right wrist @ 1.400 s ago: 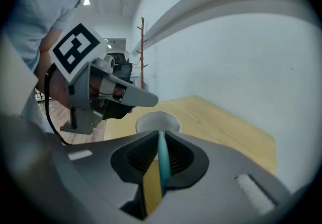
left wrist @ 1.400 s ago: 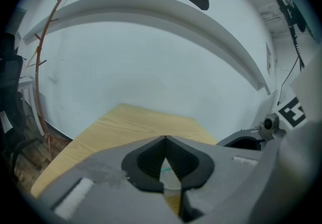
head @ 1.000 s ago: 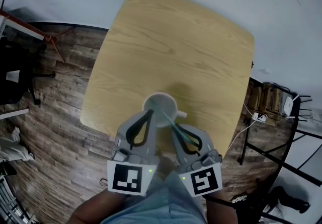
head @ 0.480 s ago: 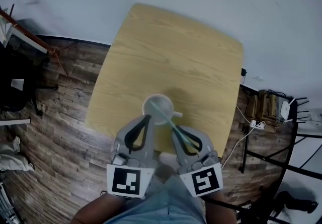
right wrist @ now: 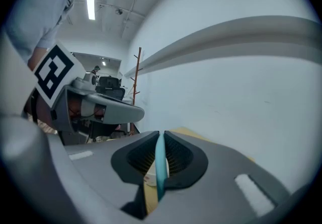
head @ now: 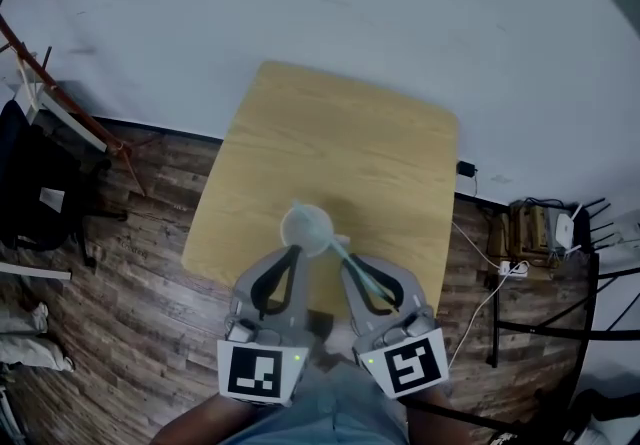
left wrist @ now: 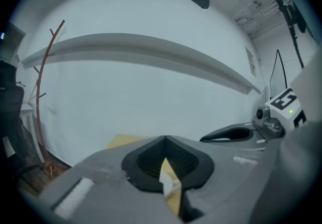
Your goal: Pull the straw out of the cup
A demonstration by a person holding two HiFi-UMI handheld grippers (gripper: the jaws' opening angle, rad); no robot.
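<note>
A white cup stands near the front edge of the light wooden table. My right gripper is shut on a teal straw, which slants up and left until its far end lies over the cup's mouth. I cannot tell whether that end is inside. In the right gripper view the straw runs between the pads, with the cup below. My left gripper hangs beside the cup's near rim, jaws together and nothing in them. Behind its tips the cup shows.
The table stands against a white wall on a dark plank floor. A reddish stand and dark bags are at the left. A power strip with cables and a black metal rack are at the right.
Both grippers have risen, so the table and cup look smaller and farther below them. The straw has stayed in the right jaws and come up with them.
</note>
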